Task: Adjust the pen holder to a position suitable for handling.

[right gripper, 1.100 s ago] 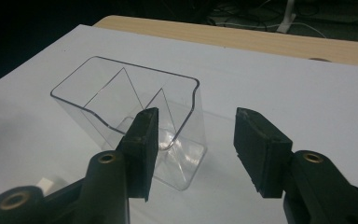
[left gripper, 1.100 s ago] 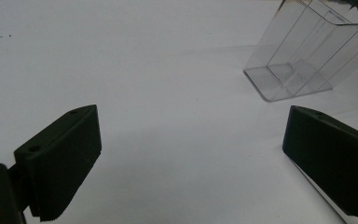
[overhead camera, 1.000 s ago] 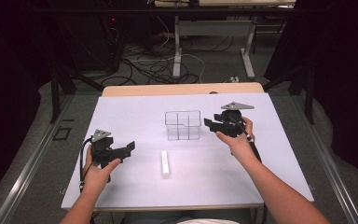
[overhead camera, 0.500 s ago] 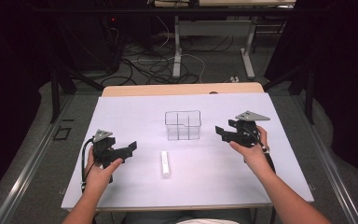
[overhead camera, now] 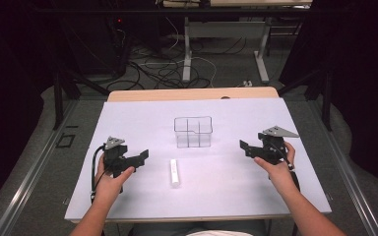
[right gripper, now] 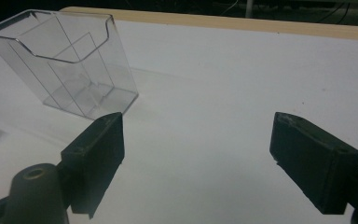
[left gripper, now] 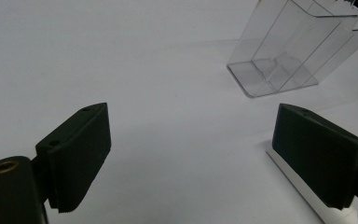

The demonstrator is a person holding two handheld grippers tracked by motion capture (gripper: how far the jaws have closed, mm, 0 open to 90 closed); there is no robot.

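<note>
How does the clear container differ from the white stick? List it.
The clear container is transparent, the white stick opaque. The container stands upright with inner dividers; the stick lies flat. The container sits farther from the person, the stick nearer. Both rest untouched on the white table.

Clear plastic holder (overhead camera: pixel 193 132) upright mid-table, white bar (overhead camera: pixel 175 172) lying near it, open table (overhead camera: pixel 128 123) around both
</note>
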